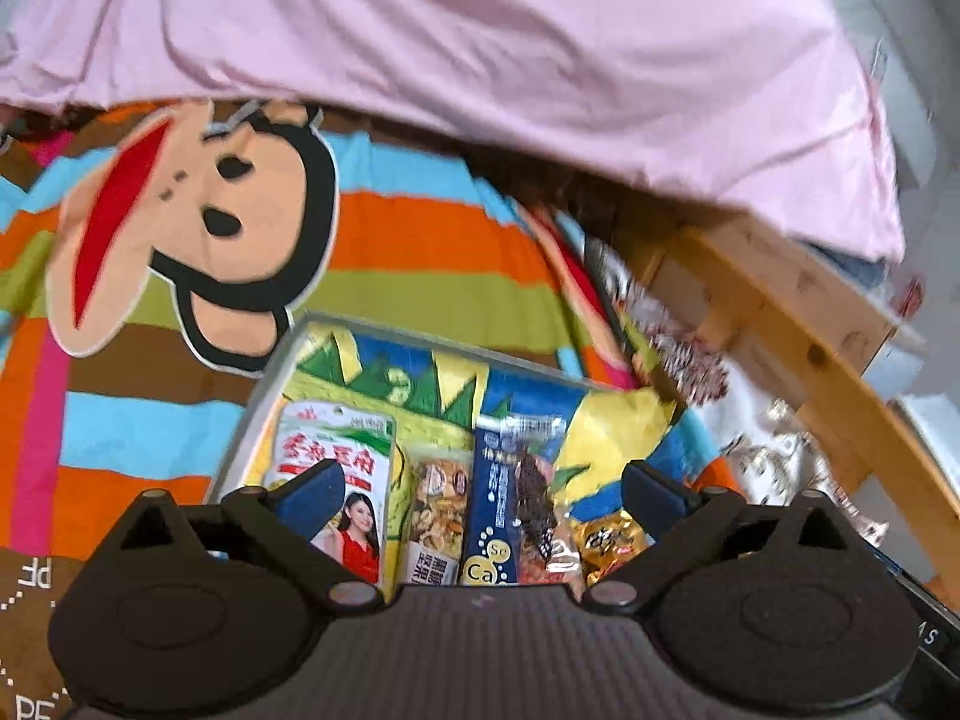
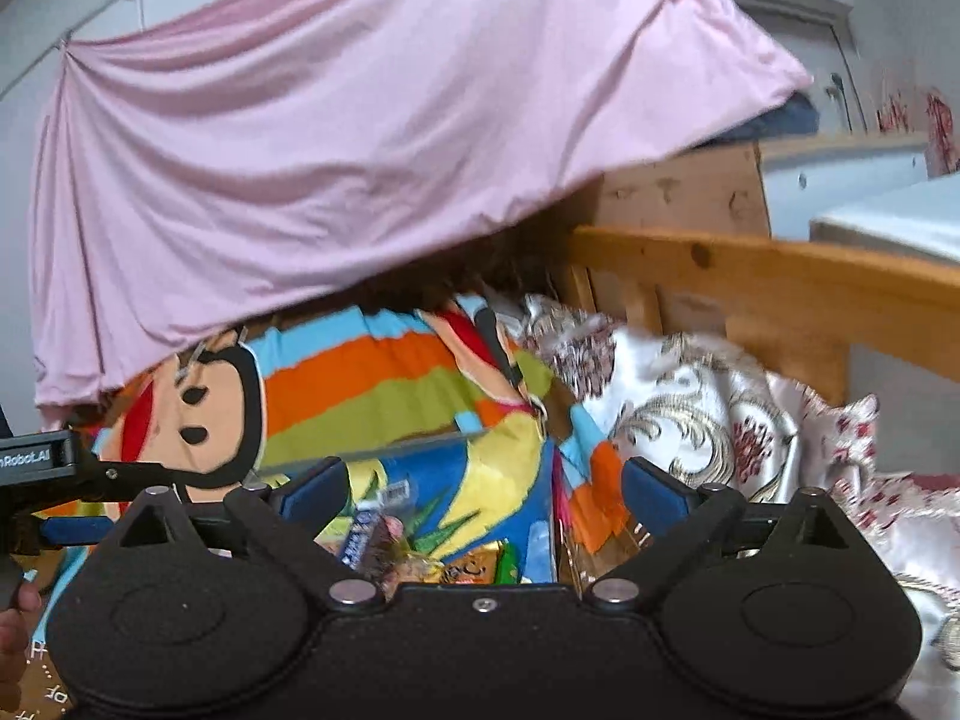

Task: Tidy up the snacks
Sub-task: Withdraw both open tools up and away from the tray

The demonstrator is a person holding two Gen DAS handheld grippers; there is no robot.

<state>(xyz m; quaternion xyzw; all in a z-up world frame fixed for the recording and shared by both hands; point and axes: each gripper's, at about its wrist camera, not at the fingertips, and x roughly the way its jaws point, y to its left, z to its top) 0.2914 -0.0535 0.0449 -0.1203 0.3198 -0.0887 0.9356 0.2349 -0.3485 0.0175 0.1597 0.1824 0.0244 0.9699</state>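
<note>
1. Landmark: a clear rectangular plastic box (image 1: 264,384) sat on a striped multicolour blanket with a cartoon monkey face (image 1: 198,228).
2. Inside the box, the snacks lay side by side on a big yellow-blue-green crinkly bag (image 1: 420,384): a white-red pouch with a woman in red (image 1: 336,456) at the box's left side, a nut-mix packet (image 1: 438,498) next to it, a dark blue packet marked "Ca" (image 1: 498,480) right of that, and a gold-wrapped snack (image 1: 606,540) at the box's right end.
3. Left gripper (image 1: 474,492) hung above the near end of the box, blue pads spread wide, nothing between them.
4. Right gripper (image 2: 486,492) was over the box's right part, pads also fully apart and empty; the left tool (image 2: 36,456) showed at that view's left edge.
5. Task looked close to finished; all visible snacks were in the box.
6. Risks: the soft blanket could let the box tip if a gripper bumped its wall; the slick packets could slide or ride up over the low rim; the pink hanging sheet (image 1: 540,48) beyond the box could snag a raised gripper.
</note>
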